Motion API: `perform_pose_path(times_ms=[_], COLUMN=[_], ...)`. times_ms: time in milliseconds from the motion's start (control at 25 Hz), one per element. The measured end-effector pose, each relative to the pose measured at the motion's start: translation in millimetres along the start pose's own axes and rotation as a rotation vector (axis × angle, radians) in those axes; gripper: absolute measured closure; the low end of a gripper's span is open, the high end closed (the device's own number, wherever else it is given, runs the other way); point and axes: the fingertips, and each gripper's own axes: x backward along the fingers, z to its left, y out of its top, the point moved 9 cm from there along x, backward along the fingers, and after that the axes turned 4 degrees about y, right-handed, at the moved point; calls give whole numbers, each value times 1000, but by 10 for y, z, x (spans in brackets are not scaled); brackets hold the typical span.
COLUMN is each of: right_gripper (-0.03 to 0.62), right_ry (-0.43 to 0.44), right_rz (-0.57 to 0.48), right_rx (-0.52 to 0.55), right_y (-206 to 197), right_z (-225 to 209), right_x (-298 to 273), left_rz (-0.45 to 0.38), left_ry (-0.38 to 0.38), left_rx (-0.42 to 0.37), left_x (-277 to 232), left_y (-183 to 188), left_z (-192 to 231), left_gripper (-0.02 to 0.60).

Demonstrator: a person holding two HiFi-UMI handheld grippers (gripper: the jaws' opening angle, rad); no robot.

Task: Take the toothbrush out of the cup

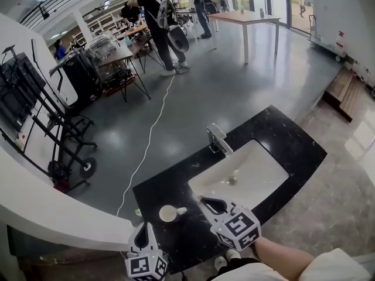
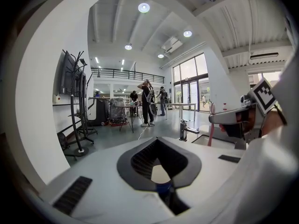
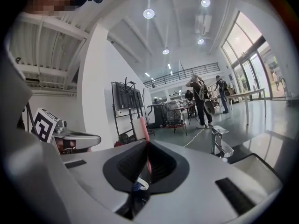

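Currently the right tool [image 3: 148,143] is clamped on the pink toothbrush [image 3: 145,127], whose handle stands up from between the jaws, clear of the cup [image 1: 169,213]. The cup sits upright on the black tabletop [image 1: 275,139], just left of the white sink [image 1: 258,168] and between the two tools in the head view. The left tool [image 2: 157,141] has its jaws together at the tips and grips nothing.

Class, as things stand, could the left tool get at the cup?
Probably yes: the cup stands on the counter close by the left tool, nothing between; the right tool, holding the toothbrush, sits aside.
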Motion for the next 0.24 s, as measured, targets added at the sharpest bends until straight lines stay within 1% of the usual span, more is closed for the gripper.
perform_pose_path(times_ms=[240], right_gripper=[591], right_ry=[-8], right_rz=[5], right_rx=[-6], right_y=[-18], right_z=[-14], right_x=[-2], left_rz=[7], left_ry=[3], left_rx=[2], left_x=[11], left_y=[-15], left_z=[-2], left_gripper=[563])
